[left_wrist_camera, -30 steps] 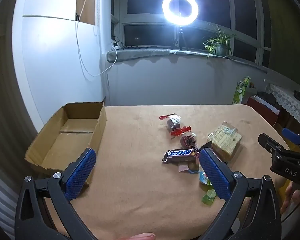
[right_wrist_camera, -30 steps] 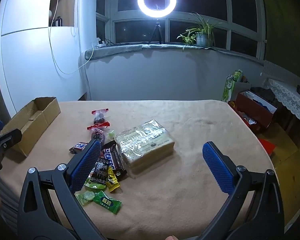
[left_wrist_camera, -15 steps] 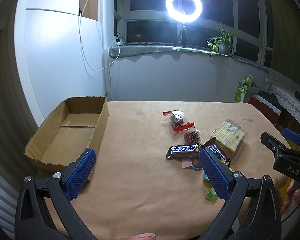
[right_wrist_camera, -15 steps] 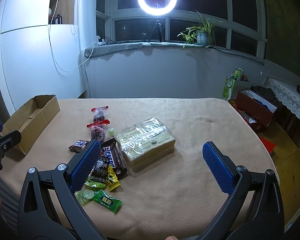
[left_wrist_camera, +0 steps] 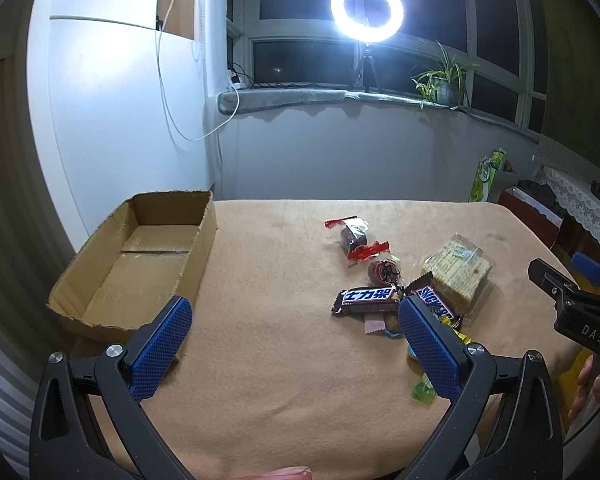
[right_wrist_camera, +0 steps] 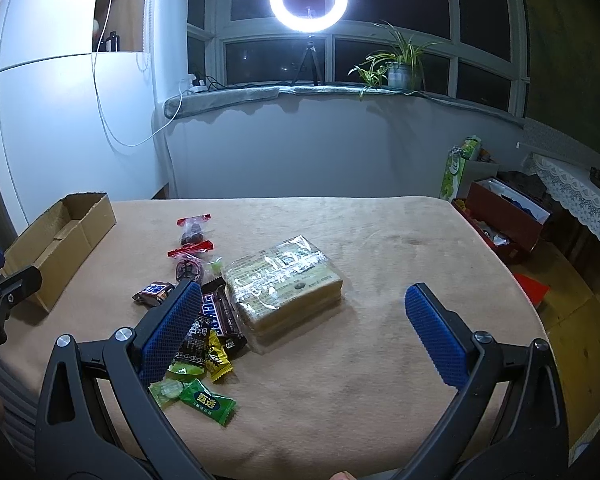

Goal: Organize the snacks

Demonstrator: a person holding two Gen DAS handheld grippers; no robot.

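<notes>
Left gripper (left_wrist_camera: 294,316): fingers wide apart, holding nothing.
Right gripper (right_wrist_camera: 302,306): fingers wide apart, holding nothing.
Cardboard box (left_wrist_camera: 134,264): open, on the table's left.
Snickers bar (left_wrist_camera: 368,299): beside the cracker pack (right_wrist_camera: 284,280).

My fingers (left_wrist_camera: 162,346) wear blue pads with a rough, knurled grid, matt like rubber, on black matt plastic arms with small bright metal screws (left_wrist_camera: 114,350). The desk (left_wrist_camera: 284,380) is covered in tan cloth, soft and slightly napped, without shine. The box (left_wrist_camera: 112,280) is plain brown corrugated cardboard, dull, with torn, ragged edges. The cracker pack (right_wrist_camera: 284,280) sits in clear glossy film that catches the light. The chocolate bar (left_wrist_camera: 366,299) has a dark shiny wrapper, and the green candies (right_wrist_camera: 206,400) are in slick, crinkled plastic wrap.
</notes>
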